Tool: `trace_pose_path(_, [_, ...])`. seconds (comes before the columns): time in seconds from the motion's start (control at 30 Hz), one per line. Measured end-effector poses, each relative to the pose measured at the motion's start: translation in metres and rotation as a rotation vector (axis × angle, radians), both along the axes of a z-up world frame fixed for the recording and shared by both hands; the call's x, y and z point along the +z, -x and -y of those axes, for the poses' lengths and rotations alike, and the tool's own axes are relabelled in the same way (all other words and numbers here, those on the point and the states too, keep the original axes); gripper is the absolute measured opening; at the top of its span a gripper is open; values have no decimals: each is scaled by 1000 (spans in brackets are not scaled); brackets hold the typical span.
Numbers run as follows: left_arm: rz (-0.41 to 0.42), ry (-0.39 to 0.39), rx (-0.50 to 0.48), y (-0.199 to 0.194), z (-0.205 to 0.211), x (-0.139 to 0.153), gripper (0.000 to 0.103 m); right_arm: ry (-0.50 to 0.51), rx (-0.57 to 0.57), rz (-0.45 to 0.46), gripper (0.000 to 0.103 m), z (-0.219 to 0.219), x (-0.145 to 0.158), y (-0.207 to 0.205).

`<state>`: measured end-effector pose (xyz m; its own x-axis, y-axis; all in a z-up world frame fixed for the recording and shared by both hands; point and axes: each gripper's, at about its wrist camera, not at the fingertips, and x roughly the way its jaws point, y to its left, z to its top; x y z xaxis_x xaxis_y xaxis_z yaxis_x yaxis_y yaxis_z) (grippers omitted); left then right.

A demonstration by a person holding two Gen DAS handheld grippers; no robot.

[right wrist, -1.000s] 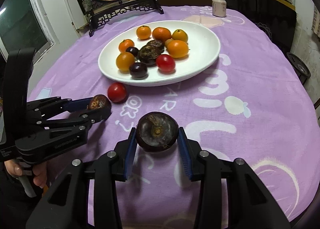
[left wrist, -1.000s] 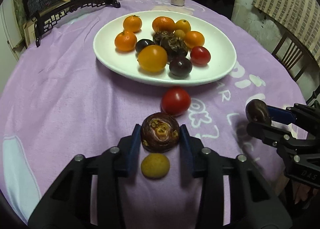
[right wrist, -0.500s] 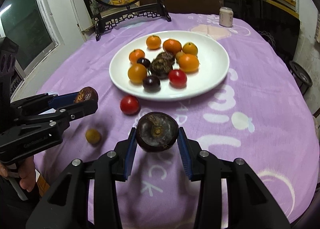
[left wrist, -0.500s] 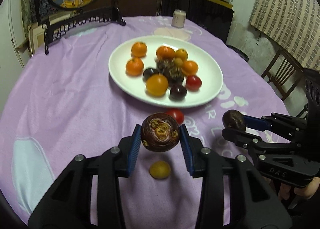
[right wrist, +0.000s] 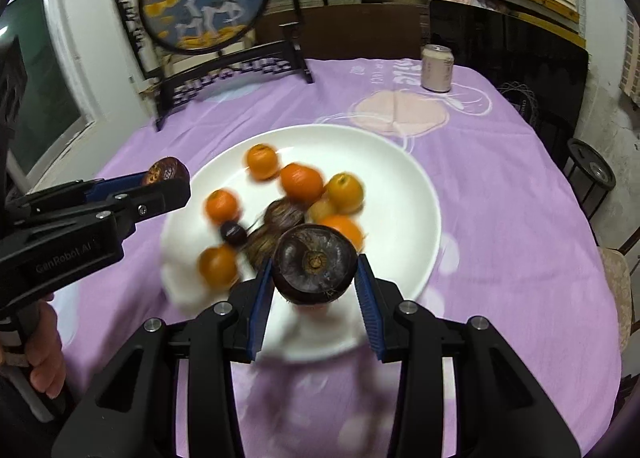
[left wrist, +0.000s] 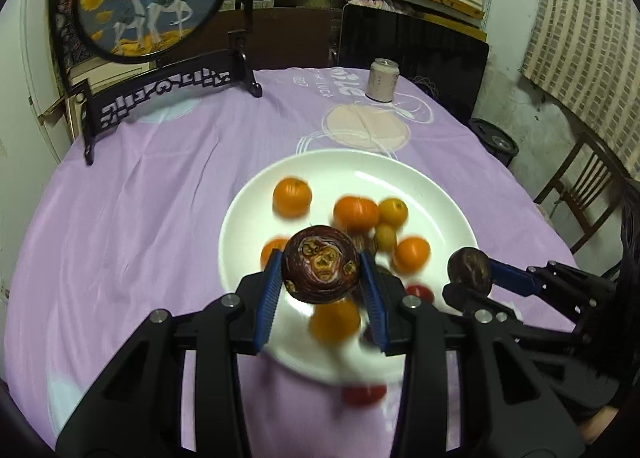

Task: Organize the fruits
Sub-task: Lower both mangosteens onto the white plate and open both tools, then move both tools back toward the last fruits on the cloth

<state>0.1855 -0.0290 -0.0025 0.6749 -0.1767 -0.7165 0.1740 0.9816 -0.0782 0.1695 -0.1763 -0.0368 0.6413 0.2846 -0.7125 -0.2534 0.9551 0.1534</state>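
Note:
My left gripper (left wrist: 320,278) is shut on a dark purple round fruit (left wrist: 320,264) with a yellow-brown patterned end, held in the air above the near part of the white plate (left wrist: 400,174). My right gripper (right wrist: 314,270) is shut on a second dark purple fruit (right wrist: 314,262), also above the plate (right wrist: 400,186). Each gripper shows in the other's view, the right gripper (left wrist: 468,272) at the right and the left gripper (right wrist: 166,178) at the left. Several oranges and dark fruits lie on the plate. A red tomato (left wrist: 364,394) sits on the purple cloth just in front of the plate.
A pale drink can (left wrist: 383,80) stands at the table's far side. A black carved stand with a round deer picture (left wrist: 160,10) is at the far left. A wooden chair (left wrist: 580,194) is off the table's right edge. A hand (right wrist: 44,354) holds the left gripper's handle.
Both grippers rose and moved forward with their fruits, from near the table's front edge to above the plate. The small yellow fruit on the cloth has dropped out of view.

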Motion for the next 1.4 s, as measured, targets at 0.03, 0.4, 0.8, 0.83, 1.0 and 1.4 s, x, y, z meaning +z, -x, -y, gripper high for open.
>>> trace_pose_path(0.03, [-11,2,3,-9,2,-3,39,-6,-2,-7,41,0,-2,-6])
trace_pose_path(0.4, [-77,35,19,-36,-3,-30,49,-8,22,-26,51,-11,-12,-28])
trace_pose_path(0.8, [15,99,38,48,-35,4,76,-8,-41,58,76,18,15,45])
trace_pose_path(0.83, [9,105,33,58,-37,2,76,-6,-35,57,76,16,15,53])
trace_pose_path(1.0, [-6,100,15,87,-36,-6,76,15,-1,61,76,3,18,79])
trace_pose_path(1.4, [-39,134,78,128,-82,-32,76,-126,80,-69,82,-33,-23,102])
